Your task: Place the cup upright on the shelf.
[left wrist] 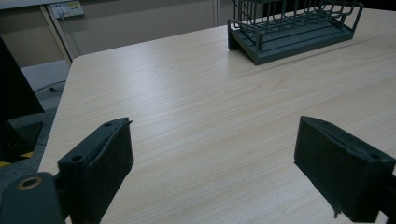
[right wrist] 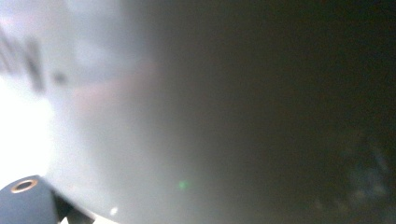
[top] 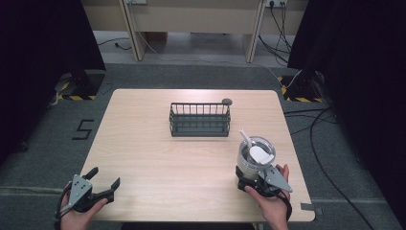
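High view: at lower right of the frame the right hand-held gripper clasps the base of a steel tumbler, whose clear lid carries a white straw; its contents are hard to make out. The wire basket at centre of the counter looks bare inside. At lower left, the left hand-held gripper is spread wide, grasping nothing. The right gripper view is a close grey blur.
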The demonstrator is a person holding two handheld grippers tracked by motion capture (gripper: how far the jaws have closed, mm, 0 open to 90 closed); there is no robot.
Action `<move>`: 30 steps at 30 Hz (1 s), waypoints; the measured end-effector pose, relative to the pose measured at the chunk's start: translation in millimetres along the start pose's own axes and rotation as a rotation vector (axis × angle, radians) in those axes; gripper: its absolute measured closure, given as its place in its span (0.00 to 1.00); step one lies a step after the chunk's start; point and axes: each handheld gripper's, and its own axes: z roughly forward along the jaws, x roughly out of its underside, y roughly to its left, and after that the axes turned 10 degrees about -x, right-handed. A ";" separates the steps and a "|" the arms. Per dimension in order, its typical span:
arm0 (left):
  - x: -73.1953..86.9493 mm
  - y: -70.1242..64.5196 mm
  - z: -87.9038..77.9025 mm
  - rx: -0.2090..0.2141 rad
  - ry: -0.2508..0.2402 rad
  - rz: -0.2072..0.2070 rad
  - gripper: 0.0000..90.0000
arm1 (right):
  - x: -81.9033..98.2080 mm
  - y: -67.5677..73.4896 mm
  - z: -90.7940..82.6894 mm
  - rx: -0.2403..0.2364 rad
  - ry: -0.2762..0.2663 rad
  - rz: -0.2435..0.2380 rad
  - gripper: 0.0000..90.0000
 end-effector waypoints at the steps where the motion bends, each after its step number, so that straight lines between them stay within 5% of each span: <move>1: 0.1 0.0 0.0 0.000 0.001 -0.001 0.12 | -0.8 0.3 0.3 -0.004 0.004 0.001 0.11; 30: 0.4 2.0 -0.3 -0.005 -0.003 -0.013 0.12 | -56.8 -1.2 20.9 -0.027 -0.066 -0.012 0.11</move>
